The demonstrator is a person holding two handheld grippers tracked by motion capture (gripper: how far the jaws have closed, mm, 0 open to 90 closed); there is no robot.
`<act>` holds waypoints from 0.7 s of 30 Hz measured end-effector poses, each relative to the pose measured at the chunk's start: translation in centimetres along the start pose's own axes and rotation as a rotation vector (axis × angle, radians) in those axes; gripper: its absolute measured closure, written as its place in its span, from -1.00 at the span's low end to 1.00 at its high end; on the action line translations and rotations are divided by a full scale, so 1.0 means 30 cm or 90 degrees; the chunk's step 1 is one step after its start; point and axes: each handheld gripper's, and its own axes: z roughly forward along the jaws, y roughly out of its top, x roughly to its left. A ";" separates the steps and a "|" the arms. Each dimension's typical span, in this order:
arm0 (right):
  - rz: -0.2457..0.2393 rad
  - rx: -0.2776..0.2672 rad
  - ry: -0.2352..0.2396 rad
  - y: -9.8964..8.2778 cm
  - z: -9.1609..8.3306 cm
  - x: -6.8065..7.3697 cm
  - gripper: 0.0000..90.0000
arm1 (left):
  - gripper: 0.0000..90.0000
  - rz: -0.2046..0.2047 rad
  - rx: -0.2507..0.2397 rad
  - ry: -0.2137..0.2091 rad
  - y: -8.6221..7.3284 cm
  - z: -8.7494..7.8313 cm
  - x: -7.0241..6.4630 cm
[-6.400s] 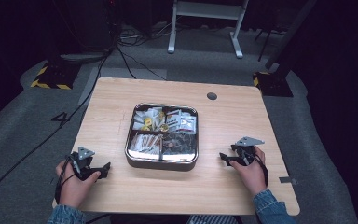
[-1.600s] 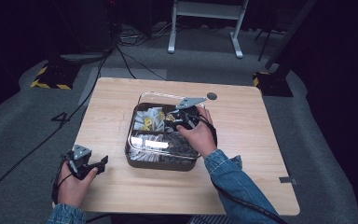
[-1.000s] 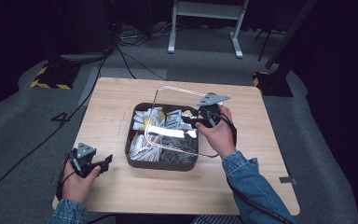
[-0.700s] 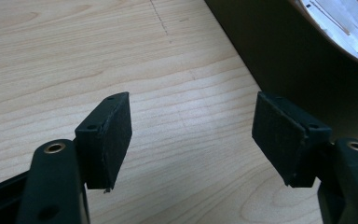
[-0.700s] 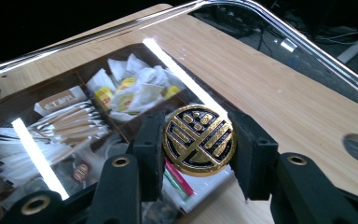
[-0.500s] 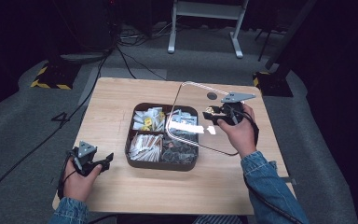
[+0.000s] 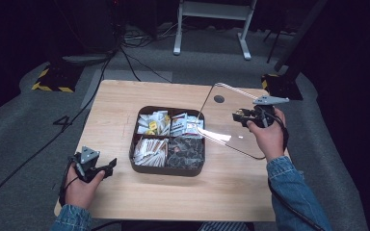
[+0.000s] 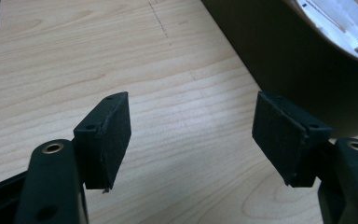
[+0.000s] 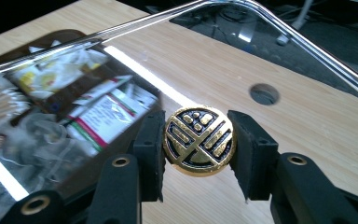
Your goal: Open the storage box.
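Apparently clear lid (image 7: 231, 126) beyond tray (image 7: 139, 169) edge

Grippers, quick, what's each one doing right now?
Left gripper: open, holding nothing, low over the table.
Right gripper: shut on the lid knob, clear lid lifted off the tray.

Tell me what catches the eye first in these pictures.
The clear lid stands out first, held tilted in the air to the right of the box, with the right gripper clamped on its round gold and black knob. Next comes the open brown box mid-table, its four compartments full of packets. The left gripper rests open at the table's near left.
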 end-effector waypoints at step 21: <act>0.064 0.038 -0.088 -0.161 0.009 -0.187 0.31 | -0.34 0.021 -0.010 0.005 -0.004 0.010 -0.002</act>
